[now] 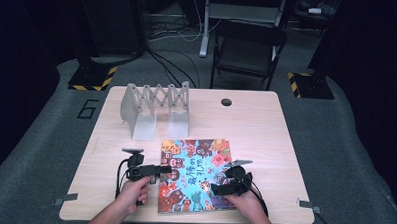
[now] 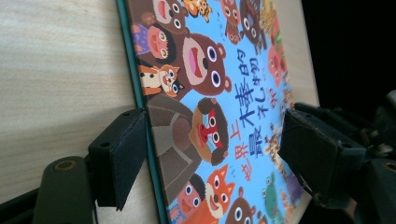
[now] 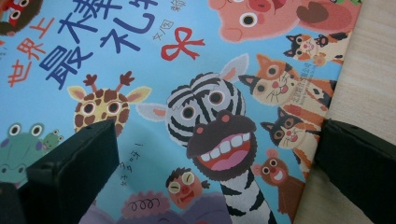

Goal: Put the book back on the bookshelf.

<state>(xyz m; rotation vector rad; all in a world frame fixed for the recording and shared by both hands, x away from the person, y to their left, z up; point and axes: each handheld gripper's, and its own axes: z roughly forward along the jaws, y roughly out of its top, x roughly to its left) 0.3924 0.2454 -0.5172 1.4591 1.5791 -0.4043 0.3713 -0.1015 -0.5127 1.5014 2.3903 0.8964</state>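
Bright blue, a picture book (image 1: 195, 174) lies flat near the front edge of the worktop (image 1: 256, 124), well apart from the metal rack (image 1: 154, 110) at the back. The likely trouble: the thin cover may slide along the wood, or bend, if fingers press down without catching an edge. Left gripper (image 2: 212, 154) stands wide, one finger beside the book's spine edge, the other over the cover. Right gripper (image 3: 219, 172) is wide too, straddling the opposite edge, holding nothing.
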